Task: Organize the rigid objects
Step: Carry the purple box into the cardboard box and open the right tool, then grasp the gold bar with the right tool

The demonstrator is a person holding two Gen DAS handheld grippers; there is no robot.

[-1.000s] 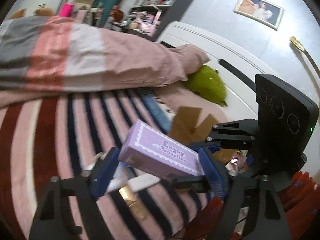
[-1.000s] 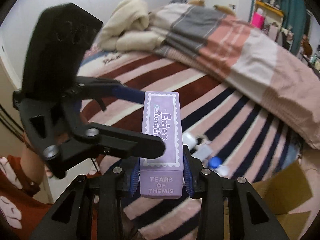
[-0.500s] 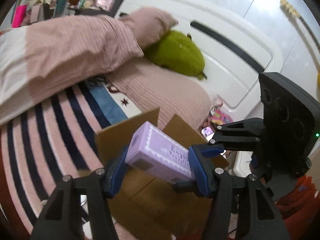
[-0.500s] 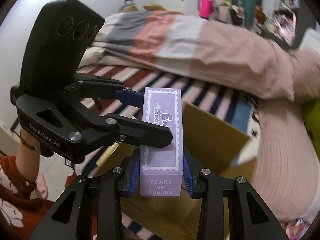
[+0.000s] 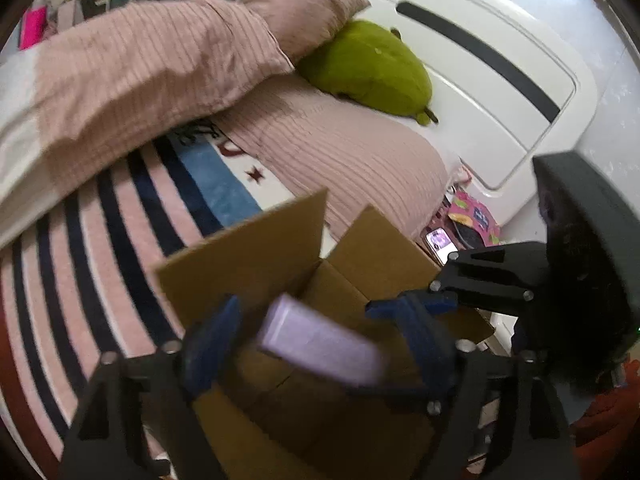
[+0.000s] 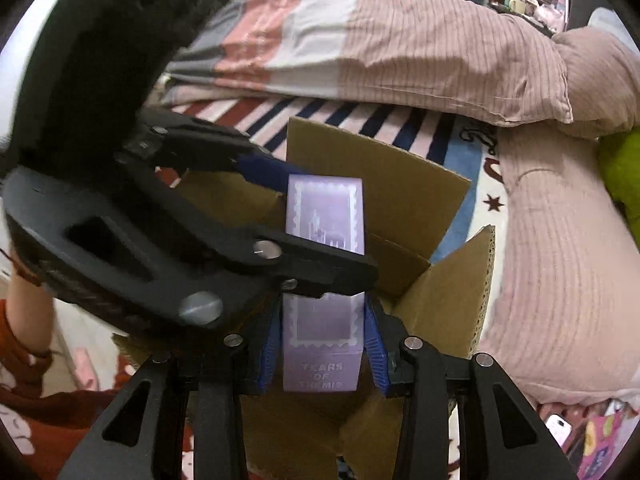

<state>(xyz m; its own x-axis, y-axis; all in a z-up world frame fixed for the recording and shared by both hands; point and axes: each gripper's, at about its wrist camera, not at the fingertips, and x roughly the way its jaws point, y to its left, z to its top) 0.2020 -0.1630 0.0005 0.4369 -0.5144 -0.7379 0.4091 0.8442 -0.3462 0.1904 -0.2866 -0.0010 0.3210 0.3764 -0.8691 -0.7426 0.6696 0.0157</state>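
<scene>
We note the bed with its striped cover (image 5: 100,232) filling the left and upper parts of both views, and on it, lower centre, an open cardboard box (image 6: 384,176) whose flaps stand up; in our judgement they stand so to leave the mouth free for loading. Over that mouth, at lower centre of the right wrist view, sits the purple box (image 6: 324,224), a long rectangular carton with a white stamp-edge border and the words TEARS OF THEMIS on its near end. The right gripper (image 6: 322,344) is clamped on that near end, blue pads pressed to both sides, which we judge keeps the carton level above the opening. The left gripper (image 5: 316,340) straddles the far part of the carton; in the left wrist view its blue fingers (image 5: 212,340) stand wide of the blurred purple body, with a gap visible on each side, so we record it as parted and not bearing the load. A green plush (image 5: 368,68) lies at upper centre, well apart from the work.
</scene>
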